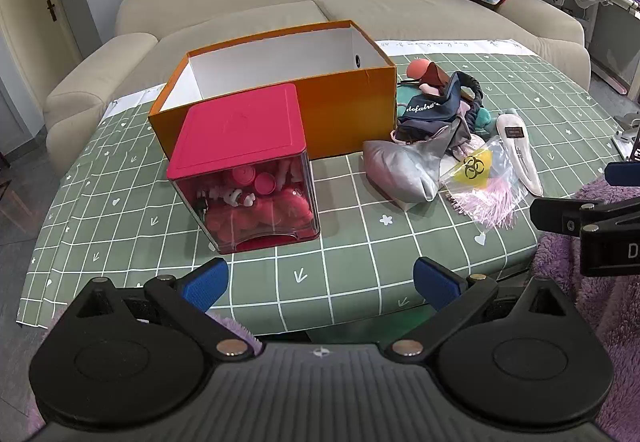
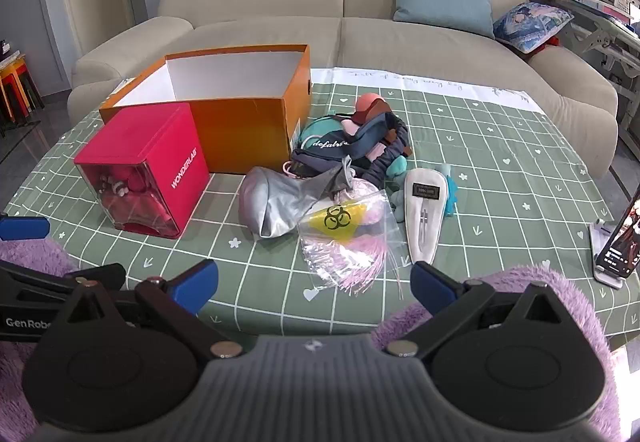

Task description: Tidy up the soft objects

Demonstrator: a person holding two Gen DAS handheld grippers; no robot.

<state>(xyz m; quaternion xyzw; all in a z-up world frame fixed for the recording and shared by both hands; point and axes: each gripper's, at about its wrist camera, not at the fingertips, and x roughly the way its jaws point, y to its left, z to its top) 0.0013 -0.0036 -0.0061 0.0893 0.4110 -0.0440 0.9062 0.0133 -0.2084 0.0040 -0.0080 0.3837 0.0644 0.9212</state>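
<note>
1. Left gripper (image 1: 320, 284) spread wide, nothing between its blue pads, tilted down over the near edge of the tabletop (image 1: 360, 242); likely poised for a first reach.
2. Right gripper (image 2: 314, 284) equally wide and empty, angled down toward the pile; seemingly the closer one for a first pick.
3. Orange cardboard box (image 1: 348, 110) open-topped, white inside, apparently empty, at the far side just left of the pile; probably set there as the bin for the soft things.
4. Red-lidded clear cube (image 1: 244, 170) touching or just in front of the box, already packed with pink plush pieces.
5. Soft pile heaped right of the box: silver satin pouch (image 2: 280, 202) slumped in front, navy lettered pouch (image 2: 332, 150) behind, teal plush (image 2: 400, 166) half buried.
6. Clear zip bag (image 2: 344, 238) with a yellow biohazard mark nearest, overlapping the silver pouch; white hair clip (image 2: 424, 214) just beside it.
</note>
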